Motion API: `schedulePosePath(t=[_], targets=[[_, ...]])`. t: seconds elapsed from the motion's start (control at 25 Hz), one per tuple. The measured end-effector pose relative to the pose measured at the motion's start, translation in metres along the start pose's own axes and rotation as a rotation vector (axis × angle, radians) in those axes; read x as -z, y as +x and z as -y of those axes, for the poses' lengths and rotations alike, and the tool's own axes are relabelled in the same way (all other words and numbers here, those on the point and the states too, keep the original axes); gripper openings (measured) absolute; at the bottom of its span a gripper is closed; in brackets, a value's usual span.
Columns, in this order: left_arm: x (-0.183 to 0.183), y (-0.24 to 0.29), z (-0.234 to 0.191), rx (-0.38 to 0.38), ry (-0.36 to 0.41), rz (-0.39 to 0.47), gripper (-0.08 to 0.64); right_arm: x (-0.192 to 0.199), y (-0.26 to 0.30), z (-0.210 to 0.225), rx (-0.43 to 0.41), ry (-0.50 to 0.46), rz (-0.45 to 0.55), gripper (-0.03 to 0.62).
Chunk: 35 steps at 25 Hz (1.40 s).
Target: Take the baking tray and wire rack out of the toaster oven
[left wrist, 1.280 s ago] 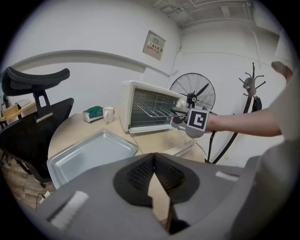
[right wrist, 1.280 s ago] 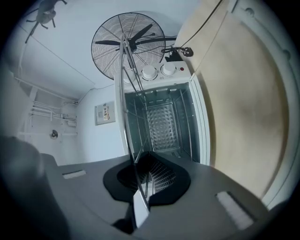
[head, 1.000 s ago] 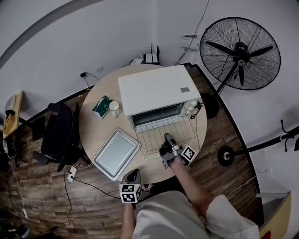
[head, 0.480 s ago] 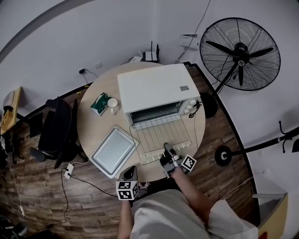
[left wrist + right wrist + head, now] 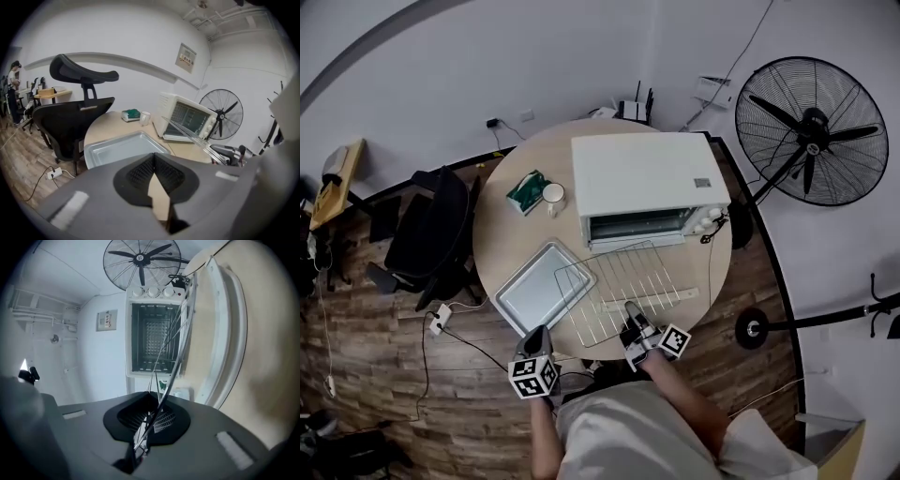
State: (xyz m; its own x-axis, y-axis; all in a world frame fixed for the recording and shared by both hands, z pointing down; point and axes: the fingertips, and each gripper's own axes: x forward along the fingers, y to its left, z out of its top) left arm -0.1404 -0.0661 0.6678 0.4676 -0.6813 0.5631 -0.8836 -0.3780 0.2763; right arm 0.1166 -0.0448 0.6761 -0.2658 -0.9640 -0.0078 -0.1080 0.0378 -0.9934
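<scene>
Right gripper [image 5: 631,312] clamped on wire rack [image 5: 617,281]

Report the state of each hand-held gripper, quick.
Left hand-held gripper: closed, holding nothing.
Right hand-held gripper: closed on the wire rack.

Left gripper [image 5: 538,334] and right gripper [image 5: 631,309] are dark grey with black-and-white marker cubes [image 5: 532,375]; the shirt [image 5: 628,436] is pale.
</scene>
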Motion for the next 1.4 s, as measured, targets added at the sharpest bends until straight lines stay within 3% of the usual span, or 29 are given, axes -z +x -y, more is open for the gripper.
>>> schedulePosePath(t=[0.24, 0.36, 0.56, 0.88, 1.2, 1.4], targets=[[0.006, -0.024, -0.029, -0.075, -0.042, 0.027, 0.055, 0.042, 0.021, 0.006, 0.048, -0.118, -0.117, 0.002], [0.006, -0.04, -0.046, -0.122, -0.076, 0.057, 0.055, 0.065, 0.038, -0.004, 0.002, -0.162, -0.18, 0.002], [0.012, -0.058, -0.067, -0.174, -0.111, 0.071, 0.055, 0.116, 0.06, -0.001, 0.041, -0.098, -0.274, 0.002], [0.024, -0.064, -0.073, -0.187, -0.136, 0.064, 0.056, 0.158, 0.097, 0.009, 0.082, -0.102, -0.354, 0.002], [0.033, -0.066, -0.071, -0.189, -0.153, 0.052, 0.056, 0.17, 0.127, 0.026, 0.126, 0.036, -0.35, 0.002], [0.04, -0.069, -0.079, -0.206, -0.171, 0.043, 0.056, 0.171, 0.14, 0.036, 0.161, 0.049, -0.342, 0.002]])
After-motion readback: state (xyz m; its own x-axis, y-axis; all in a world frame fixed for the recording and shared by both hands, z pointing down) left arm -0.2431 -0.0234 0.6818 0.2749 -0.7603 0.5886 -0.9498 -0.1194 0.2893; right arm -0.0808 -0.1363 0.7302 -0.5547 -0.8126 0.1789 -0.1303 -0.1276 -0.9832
